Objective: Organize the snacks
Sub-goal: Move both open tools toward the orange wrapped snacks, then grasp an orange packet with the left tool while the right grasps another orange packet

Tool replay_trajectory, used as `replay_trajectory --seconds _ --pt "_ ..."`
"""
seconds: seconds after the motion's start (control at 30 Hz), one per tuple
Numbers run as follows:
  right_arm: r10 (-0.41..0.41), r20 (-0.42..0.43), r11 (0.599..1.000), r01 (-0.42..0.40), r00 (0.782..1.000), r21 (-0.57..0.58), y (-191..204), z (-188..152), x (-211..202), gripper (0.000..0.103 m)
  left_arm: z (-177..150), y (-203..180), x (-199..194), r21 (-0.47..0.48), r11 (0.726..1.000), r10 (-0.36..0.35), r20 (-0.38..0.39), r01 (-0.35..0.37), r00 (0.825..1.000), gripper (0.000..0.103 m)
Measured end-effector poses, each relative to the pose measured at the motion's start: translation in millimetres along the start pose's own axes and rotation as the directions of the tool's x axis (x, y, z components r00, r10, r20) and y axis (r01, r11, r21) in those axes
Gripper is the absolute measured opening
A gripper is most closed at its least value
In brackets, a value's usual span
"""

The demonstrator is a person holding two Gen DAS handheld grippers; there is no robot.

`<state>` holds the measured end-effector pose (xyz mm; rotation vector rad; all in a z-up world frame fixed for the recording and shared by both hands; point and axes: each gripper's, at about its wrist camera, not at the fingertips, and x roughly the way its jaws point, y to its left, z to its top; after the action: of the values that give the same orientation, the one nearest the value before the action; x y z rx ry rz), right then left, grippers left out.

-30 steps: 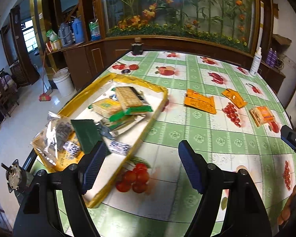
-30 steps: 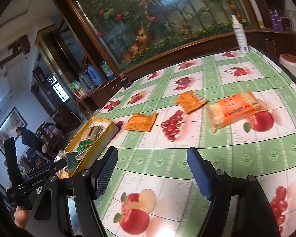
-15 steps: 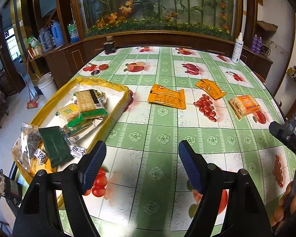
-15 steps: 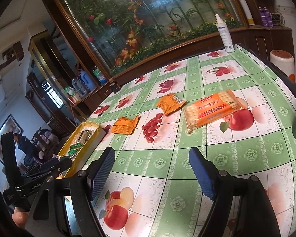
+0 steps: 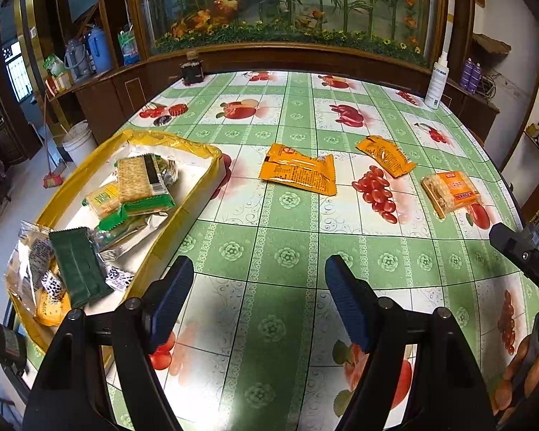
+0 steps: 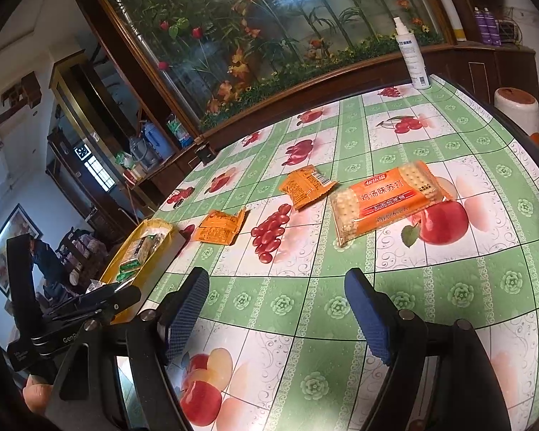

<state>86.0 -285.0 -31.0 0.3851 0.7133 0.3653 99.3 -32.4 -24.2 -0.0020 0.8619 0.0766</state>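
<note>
Orange wrappers are what you have loose on the table point(image 5: 291, 237): a large orange pouch point(image 5: 300, 174) near the middle, just beside the right rim of the yellow tray point(image 5: 183, 212); a smaller orange packet point(image 5: 385, 155) beyond it toward the far edge; and an orange cracker pack point(image 5: 451, 194) close to the right edge, lying partly on a printed apple. All three lie flat and apart from each other.

The tray sits at the table's left edge and holds a green-wrapped cracker pack point(image 5: 142, 183), a dark green packet point(image 5: 77, 265) and several other small snacks heaped toward its near end.

Your left gripper point(image 5: 253, 300) hovers over the near edge with its blue pads spread wide and nothing between them. Your right gripper point(image 6: 276, 314) is likewise spread, empty, over bare cloth short of the cracker pack point(image 6: 386, 201). A white spray bottle point(image 5: 435, 86) stands at the far right corner.
</note>
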Motion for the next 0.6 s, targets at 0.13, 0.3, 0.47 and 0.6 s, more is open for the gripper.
replay_trajectory --seconds 0.13,0.3,0.47,0.6 --pt "-0.008 -0.022 1.000 0.007 1.000 -0.023 2 5 12 0.081 7 5 14 -0.045 0.999 -0.023 -0.031 0.022 0.999 0.076" --pt "-0.010 -0.040 0.998 0.008 0.999 -0.059 8 25 35 0.081 27 7 37 -0.141 0.988 -0.077 -0.059 0.068 0.995 0.076" --pt "-0.040 -0.057 0.996 0.036 0.998 -0.077 10 54 74 0.081 50 0 66 -0.211 0.974 -0.105 -0.081 0.086 0.991 0.075" --pt "-0.104 -0.094 0.989 0.093 0.990 -0.119 14 71 109 0.081 65 -4 95 -0.288 0.953 -0.134 -0.118 0.095 0.984 0.075"
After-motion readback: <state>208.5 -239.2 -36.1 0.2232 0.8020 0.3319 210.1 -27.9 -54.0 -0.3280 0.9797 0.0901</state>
